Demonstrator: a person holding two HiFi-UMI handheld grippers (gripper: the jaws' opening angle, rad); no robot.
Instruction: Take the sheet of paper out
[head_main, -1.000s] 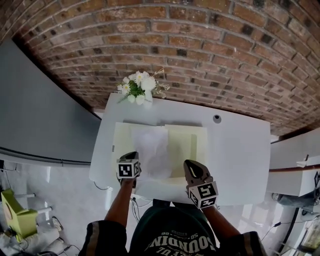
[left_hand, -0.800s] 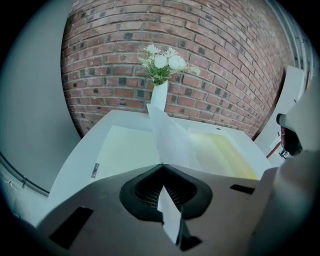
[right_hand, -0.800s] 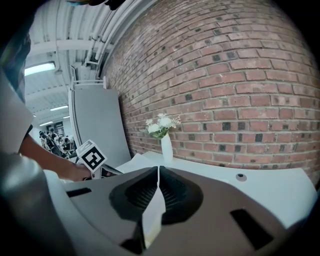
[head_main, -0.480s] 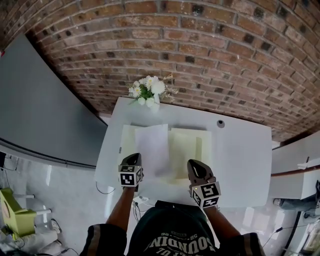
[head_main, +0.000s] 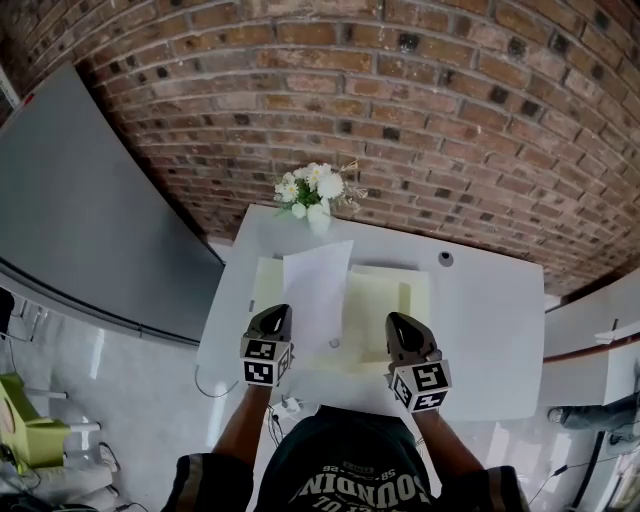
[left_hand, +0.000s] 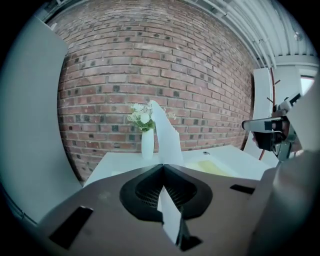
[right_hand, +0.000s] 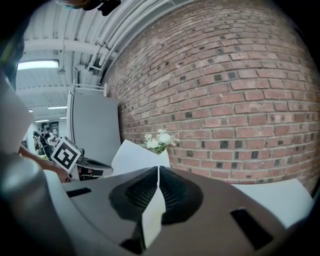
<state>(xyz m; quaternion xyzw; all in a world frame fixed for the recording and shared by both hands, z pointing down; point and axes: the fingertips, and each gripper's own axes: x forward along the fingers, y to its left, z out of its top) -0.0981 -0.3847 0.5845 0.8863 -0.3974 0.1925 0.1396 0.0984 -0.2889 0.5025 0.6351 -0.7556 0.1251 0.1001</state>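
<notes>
A white sheet of paper (head_main: 318, 285) rises from the left half of an open pale yellow folder (head_main: 385, 300) lying on the white table (head_main: 480, 320). My left gripper (head_main: 272, 318) is shut on the sheet's near edge, and in the left gripper view the paper (left_hand: 165, 140) stands up out of the closed jaws of that gripper (left_hand: 163, 167). My right gripper (head_main: 400, 325) is over the folder's near right part. In the right gripper view its jaws (right_hand: 158, 169) pinch a thin cream edge that looks like the folder's. The lifted paper (right_hand: 132, 157) shows to its left.
A white vase of flowers (head_main: 318, 195) stands at the table's far edge against the brick wall. A small dark round thing (head_main: 445, 259) lies at the far right of the table. A grey panel (head_main: 90, 220) stands to the left.
The left gripper has risen with the paper, which now stands higher and straighter above the folder. The right gripper has risen a little too.
</notes>
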